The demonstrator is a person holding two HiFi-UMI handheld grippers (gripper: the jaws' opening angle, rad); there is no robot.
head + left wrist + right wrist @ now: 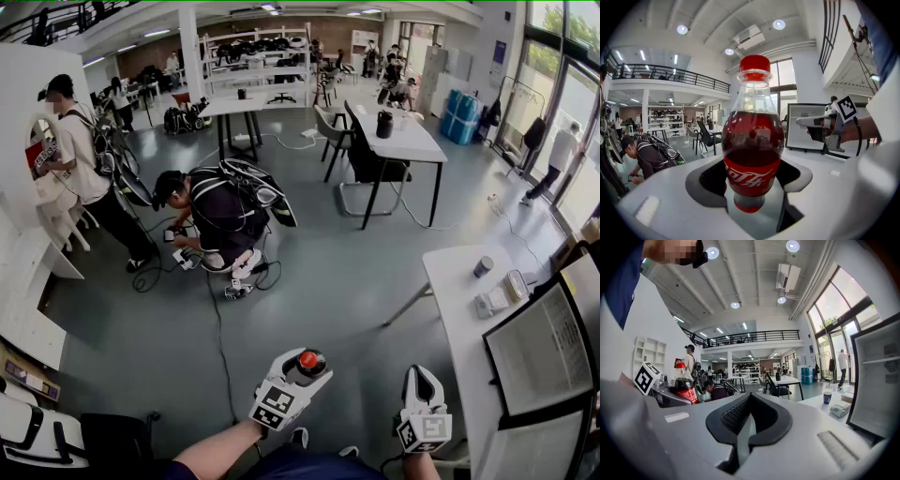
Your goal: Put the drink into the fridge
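The cola bottle (753,140) stands between the jaws of the left gripper (307,367), which are spread wide and clamped round its lower body at the red label. The red cap is on and the clear neck rises above the pads. It is carried in the air over the grey floor, not yet in any compartment. Just right of the bottle, the right gripper (748,404) is empty, its ridged pads drawn together. Further right of the bottle is the dark-framed glass door of the fridge (544,352). White shelves show behind the glass, and I cannot tell whether the door is ajar.

In my judgement the main risk is the grip. The bottle is round and smooth and is held low, so its liquid-heavy upper part could tip or slide in the pads on a quick swing. If the door is shut, the right gripper must open before it can pull it. The bottle's tall neck could also strike the frame or a shelf on the way in. Beyond the bottle to the right, a cup (483,266) on the white table (450,309) could be knocked by a wide sweep.

Counted: one bottle, two grippers, one fridge, one cup.
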